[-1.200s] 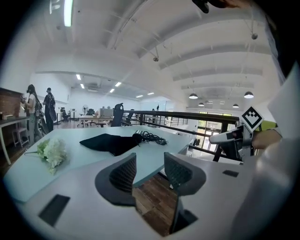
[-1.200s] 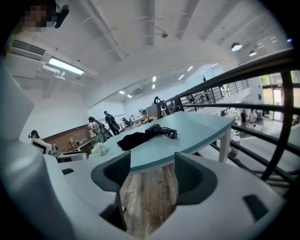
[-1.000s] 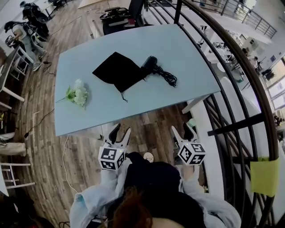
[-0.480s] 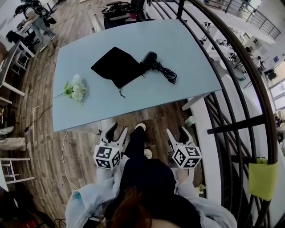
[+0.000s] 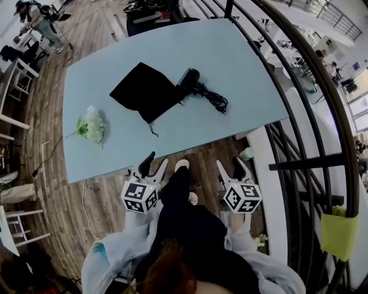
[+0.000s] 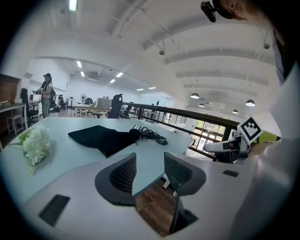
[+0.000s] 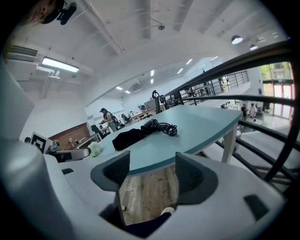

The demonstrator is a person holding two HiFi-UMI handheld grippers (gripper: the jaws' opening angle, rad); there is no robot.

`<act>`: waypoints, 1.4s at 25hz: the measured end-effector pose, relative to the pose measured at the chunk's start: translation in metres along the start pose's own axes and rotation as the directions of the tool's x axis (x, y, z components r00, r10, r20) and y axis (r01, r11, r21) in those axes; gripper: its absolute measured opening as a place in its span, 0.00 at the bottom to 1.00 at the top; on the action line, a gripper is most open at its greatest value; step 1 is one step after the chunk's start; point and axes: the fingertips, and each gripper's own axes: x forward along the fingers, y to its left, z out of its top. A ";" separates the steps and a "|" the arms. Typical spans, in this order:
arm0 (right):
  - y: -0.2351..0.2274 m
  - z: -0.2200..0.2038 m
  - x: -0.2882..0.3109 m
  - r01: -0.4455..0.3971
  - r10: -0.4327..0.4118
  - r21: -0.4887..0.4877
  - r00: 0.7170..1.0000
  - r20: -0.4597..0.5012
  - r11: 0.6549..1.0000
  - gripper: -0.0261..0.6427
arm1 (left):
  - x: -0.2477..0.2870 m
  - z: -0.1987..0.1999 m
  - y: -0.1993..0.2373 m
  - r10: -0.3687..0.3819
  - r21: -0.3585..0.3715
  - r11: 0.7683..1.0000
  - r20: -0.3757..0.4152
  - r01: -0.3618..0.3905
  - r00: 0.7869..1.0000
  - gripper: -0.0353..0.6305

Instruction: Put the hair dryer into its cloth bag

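Observation:
A black cloth bag (image 5: 142, 91) lies flat in the middle of the light blue table (image 5: 241, 63). The black hair dryer (image 5: 190, 77) rests at the bag's right edge, its coiled cord (image 5: 214, 100) trailing right. Both show far ahead in the left gripper view as bag (image 6: 101, 137) and dryer (image 6: 136, 132), and in the right gripper view as bag (image 7: 126, 138) and dryer (image 7: 150, 125). My left gripper (image 5: 154, 165) and right gripper (image 5: 233, 168) hover just short of the table's near edge, both open, nothing between their jaws.
A bunch of white flowers (image 5: 89, 123) lies on the table's left part. A black metal railing (image 5: 313, 92) curves along the right side. White chairs (image 5: 14, 92) stand at the left, and a person (image 5: 34, 14) is at the far left.
Both grippers have come forward toward the table's near edge, so the table sits closer. Both stay open and empty. Bag, dryer and flowers have not moved.

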 end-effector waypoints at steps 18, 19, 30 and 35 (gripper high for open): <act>0.007 0.084 0.119 0.017 -0.020 -0.106 0.999 -0.030 0.994 0.54 | 0.105 0.070 0.083 -0.063 -0.016 0.998 0.036 0.063 0.997 0.33; 0.007 0.089 0.125 0.011 -0.016 -0.124 0.999 -0.036 0.992 0.54 | 0.109 0.073 0.087 -0.065 -0.014 0.998 0.038 0.065 0.997 0.33; -0.001 0.111 0.212 -0.114 0.030 -0.384 0.975 -0.219 0.916 0.62 | 0.154 0.085 0.118 -0.085 -0.021 0.996 0.023 0.085 0.996 0.33; -0.005 0.110 0.256 -0.216 0.036 -0.491 0.936 -0.351 0.844 0.66 | 0.172 0.090 0.127 -0.119 -0.061 0.991 0.033 0.121 0.992 0.33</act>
